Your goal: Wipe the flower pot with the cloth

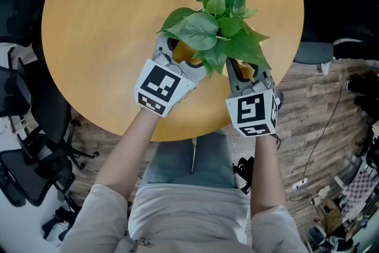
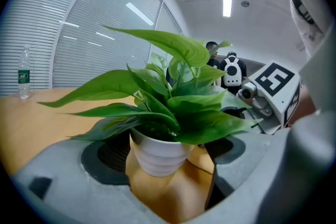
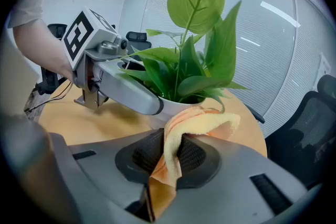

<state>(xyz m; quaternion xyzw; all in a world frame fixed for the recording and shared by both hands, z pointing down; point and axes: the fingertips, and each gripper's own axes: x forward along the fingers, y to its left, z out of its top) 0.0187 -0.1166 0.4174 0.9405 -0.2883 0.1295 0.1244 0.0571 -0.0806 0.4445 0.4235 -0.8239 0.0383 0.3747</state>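
The white ribbed flower pot [image 2: 157, 153] stands on the round wooden table [image 1: 106, 21], near the edge closest to the person. Its green broad-leaved plant [image 1: 216, 26] spreads over the rim and hides the pot from the head view. The left gripper [image 1: 180, 56] has its jaws on either side of the pot, clenched on it, with one finger lying flat along the pot's wall in the right gripper view. Just beside it, the right gripper [image 1: 246, 71] grasps the orange-yellow terry cloth [image 3: 197, 122]. The fabric is pinched between the pads, and a folded hump rises out of the jaws and touches the pot's side below the rim. The two grippers meet at the pot, left and right of it. A clear plastic bottle [image 2: 23, 73] stands upright, well apart on the far side of the table. Black office chairs [image 1: 29, 127] stand on the floor around the table.
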